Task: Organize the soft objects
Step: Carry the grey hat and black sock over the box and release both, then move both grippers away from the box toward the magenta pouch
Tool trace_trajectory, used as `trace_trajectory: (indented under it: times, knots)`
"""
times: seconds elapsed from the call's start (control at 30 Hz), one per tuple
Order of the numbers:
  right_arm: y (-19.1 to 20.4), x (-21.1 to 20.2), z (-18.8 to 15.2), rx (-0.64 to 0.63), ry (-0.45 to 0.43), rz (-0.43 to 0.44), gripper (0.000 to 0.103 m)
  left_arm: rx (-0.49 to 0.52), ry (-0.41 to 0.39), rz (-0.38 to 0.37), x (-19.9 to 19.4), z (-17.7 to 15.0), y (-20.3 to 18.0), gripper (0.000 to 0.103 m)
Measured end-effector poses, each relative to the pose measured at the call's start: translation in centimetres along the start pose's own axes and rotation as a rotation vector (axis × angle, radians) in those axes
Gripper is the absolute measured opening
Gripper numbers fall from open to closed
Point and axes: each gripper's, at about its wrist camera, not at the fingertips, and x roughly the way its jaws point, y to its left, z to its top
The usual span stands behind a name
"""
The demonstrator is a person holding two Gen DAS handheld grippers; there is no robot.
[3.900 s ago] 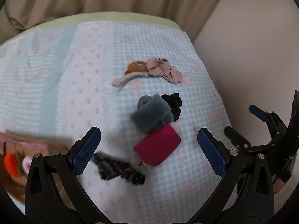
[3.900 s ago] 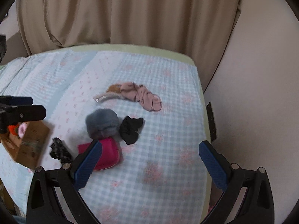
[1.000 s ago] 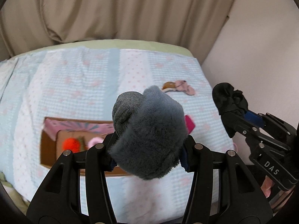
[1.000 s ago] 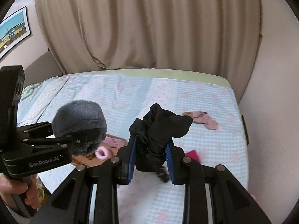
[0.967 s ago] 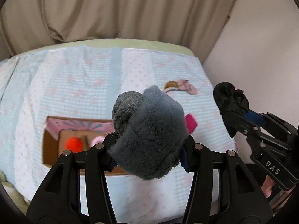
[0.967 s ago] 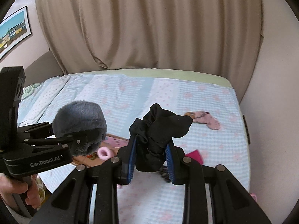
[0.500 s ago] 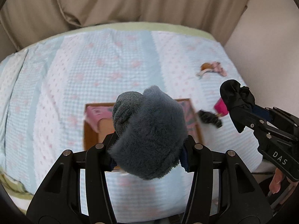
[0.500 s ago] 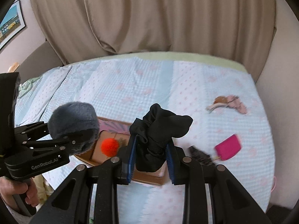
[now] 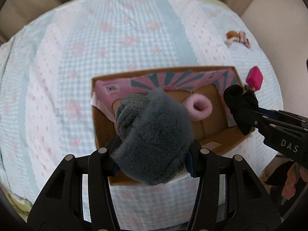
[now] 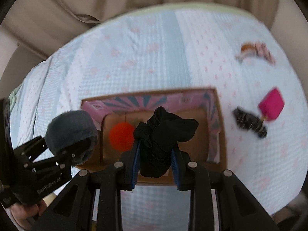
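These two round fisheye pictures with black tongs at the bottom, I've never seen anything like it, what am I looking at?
A person holds two hand-held grippers, each with a camera looking along its fingers. One picture is from the left gripper, shut on a fuzzy grey sock. The other is from the right gripper, shut on a black sock. Both hang over a cardboard box on a checked bedspread. Inside lie a pink fuzzy item and an orange ball. A magenta pouch lies outside.
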Motion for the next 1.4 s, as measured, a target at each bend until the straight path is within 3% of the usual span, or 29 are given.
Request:
trace_trajectory:
  times: [0.17, 0.33, 0.37, 0.4, 0.43, 0.5, 0.53, 0.73, 1.07, 1.4]
  knots:
    - [-1.6, 4.3, 0.0, 0.114, 0.112, -0.001, 0.027, 0.039, 0.041, 0.011, 3.1, 0.1, -0.2, 0.048]
    - [-2.5, 6.6, 0.2, 0.168, 0.168, 0.006, 0.027, 0.085, 0.079, 0.022, 4.8, -0.1, -0.6, 0.048]
    - [-2.5, 6.9, 0.2, 0.163, 0.176, -0.002, 0.027, 0.103, 0.072, 0.013, 4.7, -0.2, -0.9, 0.049]
    - [-2.4, 7.0, 0.2, 0.158, 0.178, -0.011, 0.027, 0.118, 0.055, 0.007, 4.4, -0.2, -1.1, 0.061]
    - [-2.3, 7.1, 0.2, 0.157, 0.178, -0.013, 0.032, 0.135, 0.038, 0.000, 4.0, -0.3, -1.5, 0.084]
    - [-2.4, 7.2, 0.2, 0.168, 0.174, -0.002, 0.071, 0.166, 0.005, 0.027, 3.2, -0.3, -1.9, 0.103]
    - [-2.4, 7.1, 0.2, 0.176, 0.168, 0.006, 0.103, 0.179, -0.001, 0.041, 2.9, -0.3, -2.1, 0.103]
    - [-3.1, 6.8, 0.2, 0.195, 0.142, 0.047, 0.103, 0.149, 0.025, 0.018, 3.0, -0.2, -1.8, 0.103]
    - [-3.3, 5.3, 0.1, 0.189, 0.107, 0.073, 0.103, 0.117, -0.007, 0.035, 0.9, -0.8, -2.1, 0.103]
    - [-2.7, -0.4, 1.0, 0.103, -0.006, 0.029, 0.103, 0.070, -0.082, 0.085, -4.0, -1.0, -2.3, 0.103]
